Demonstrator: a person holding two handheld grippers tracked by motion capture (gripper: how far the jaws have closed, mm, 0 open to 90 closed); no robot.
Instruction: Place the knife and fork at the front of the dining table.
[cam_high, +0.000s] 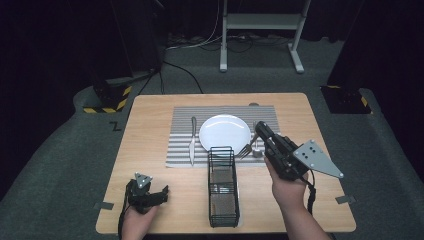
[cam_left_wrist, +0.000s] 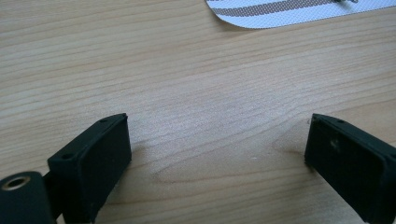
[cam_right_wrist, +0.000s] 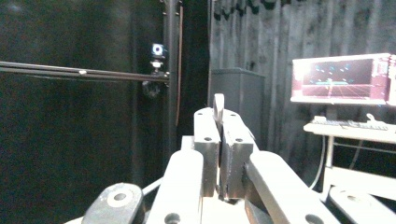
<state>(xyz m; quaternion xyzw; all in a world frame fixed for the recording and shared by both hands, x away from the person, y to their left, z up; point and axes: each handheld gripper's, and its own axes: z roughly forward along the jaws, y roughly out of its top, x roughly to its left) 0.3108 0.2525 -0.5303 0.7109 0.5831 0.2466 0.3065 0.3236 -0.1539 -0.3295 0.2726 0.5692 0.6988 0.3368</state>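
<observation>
A: Left gripper (cam_high: 159, 192) sits low on the wooden table (cam_high: 150, 120) near the front left corner, jaws spread wide over bare wood with a corner of the striped placemat (cam_left_wrist: 299, 9) just ahead.

B: And the right gripper (cam_high: 261, 129)?

A: Lifted over the placemat's right side, jaws pressed together on a thin metal handle (cam_right_wrist: 218, 108) poking up between them. From above, a fork (cam_high: 246, 148) hangs at its tip, tines low beside the white plate (cam_high: 225, 132).

B: Anything else laid out?

A: Knife (cam_high: 192, 141) flat on the mat left of the plate, and a black wire caddy (cam_high: 223, 187) standing in front of the plate, mid-table
</observation>
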